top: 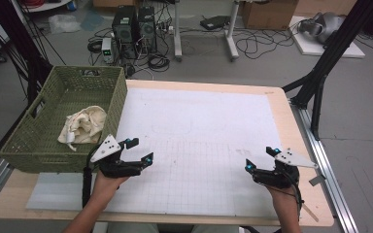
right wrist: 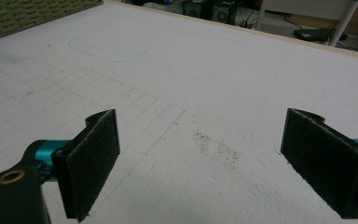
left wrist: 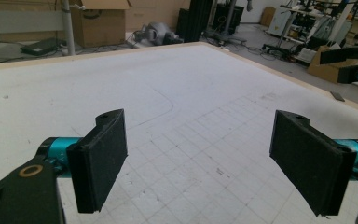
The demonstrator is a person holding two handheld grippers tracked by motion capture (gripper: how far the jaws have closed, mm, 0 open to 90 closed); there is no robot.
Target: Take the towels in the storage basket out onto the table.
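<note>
Left gripper (top: 138, 150) and right gripper (top: 260, 159) gape empty; cloth (top: 83, 125) beside the left looks limp, light; pinch a raised fold.

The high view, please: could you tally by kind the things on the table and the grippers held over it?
Green woven basket: 1
Crumpled cream cloth in the basket: 1
White gridded mat: 1
Black two-jaw grippers, left gripper and right gripper, both open and empty: 2
Total: 5
</note>
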